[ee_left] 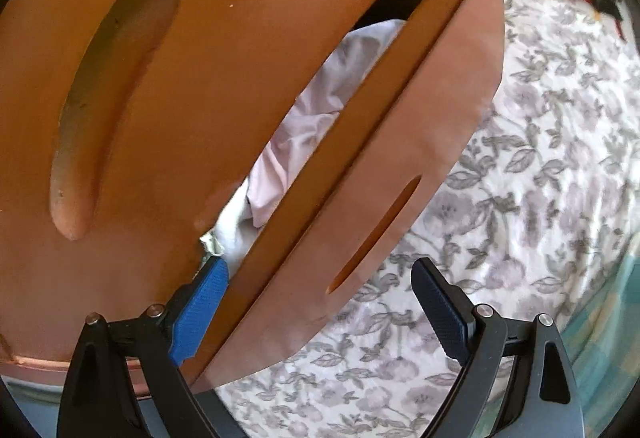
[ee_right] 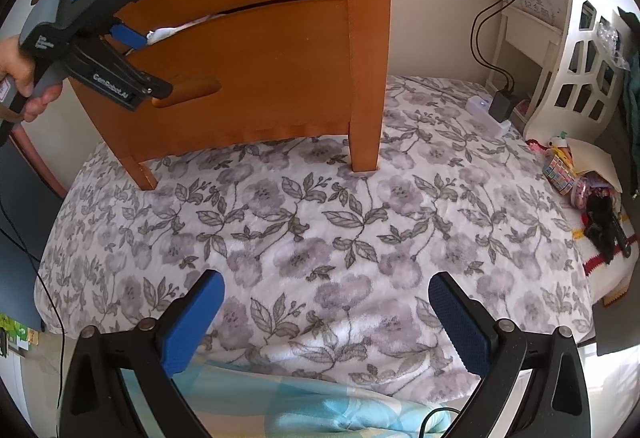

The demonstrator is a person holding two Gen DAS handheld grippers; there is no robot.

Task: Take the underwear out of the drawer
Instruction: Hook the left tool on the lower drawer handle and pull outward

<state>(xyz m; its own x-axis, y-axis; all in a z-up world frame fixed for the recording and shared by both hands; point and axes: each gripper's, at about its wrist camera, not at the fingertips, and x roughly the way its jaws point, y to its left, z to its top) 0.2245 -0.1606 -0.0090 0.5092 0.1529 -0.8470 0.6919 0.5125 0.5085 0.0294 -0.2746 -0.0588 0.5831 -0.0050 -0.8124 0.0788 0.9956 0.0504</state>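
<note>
Drawer (ee_left: 400, 141) stands ajar in a wooden cabinet (ee_right: 256, 85) set on a flower-patterned bed (ee_right: 320, 238), pale underwear (ee_left: 320, 105) still bunched inside the gap. The left gripper (ee_left: 320, 302) straddles the drawer front, jaws wide, one blue finger (ee_left: 200, 314) dipped into the gap beside white cloth, nothing clamped. The right gripper (ee_right: 326, 318) hovers over the bed, jaws wide and empty. Opening looks done; grasping and lifting remain. The cloth lies crumpled, its long axis following the gap, with no clear heading
</note>
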